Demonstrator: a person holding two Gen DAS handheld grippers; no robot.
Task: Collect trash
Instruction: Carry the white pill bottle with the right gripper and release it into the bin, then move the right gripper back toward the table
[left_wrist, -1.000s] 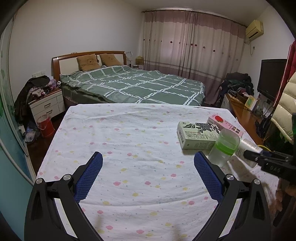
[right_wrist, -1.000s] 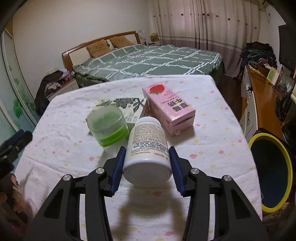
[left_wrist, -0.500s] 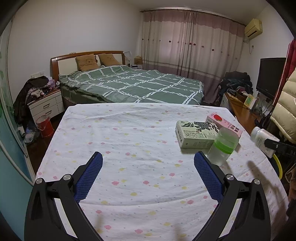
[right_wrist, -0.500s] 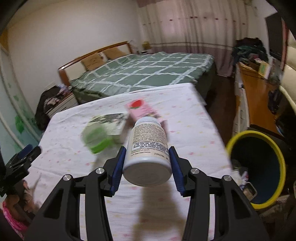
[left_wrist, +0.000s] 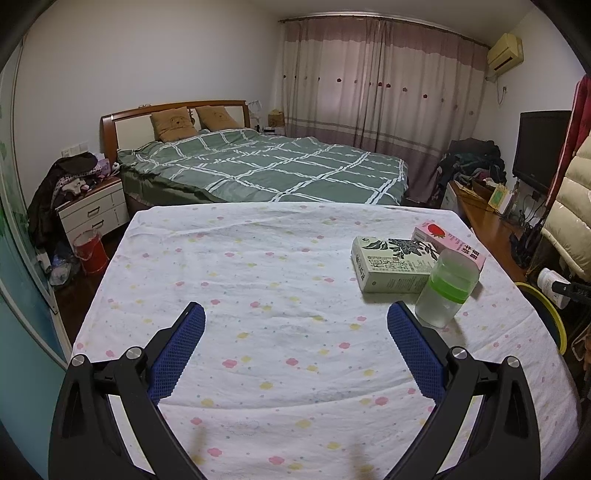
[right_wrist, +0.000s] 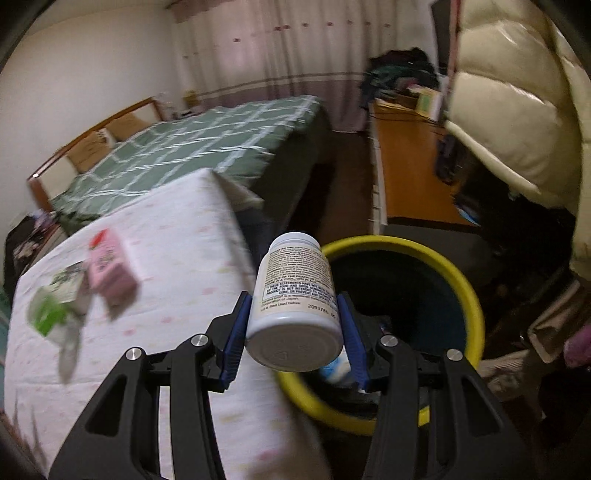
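Observation:
My right gripper (right_wrist: 293, 325) is shut on a white pill bottle (right_wrist: 293, 299) and holds it in the air at the near rim of a yellow-rimmed dark trash bin (right_wrist: 469, 295) beside the table. The bottle (left_wrist: 550, 286) and bin rim (left_wrist: 550, 317) also show at the far right of the left wrist view. My left gripper (left_wrist: 295, 325) is open and empty over the flowered tablecloth (left_wrist: 258, 280). On the table's right side lie a green-and-white carton (left_wrist: 391, 267), a pink strawberry carton (left_wrist: 448, 245) and a clear cup with a green band (left_wrist: 445, 293).
A bed with a green checked cover (left_wrist: 266, 170) stands beyond the table. A wooden desk (right_wrist: 413, 170) and a cream puffy coat (right_wrist: 517, 103) are right of the bin. A nightstand (left_wrist: 92, 210) and red bucket (left_wrist: 88, 251) are at the left.
My right gripper has swung right with the pill bottle, from over the table to the edge of the bin. The left gripper has stayed put and open.

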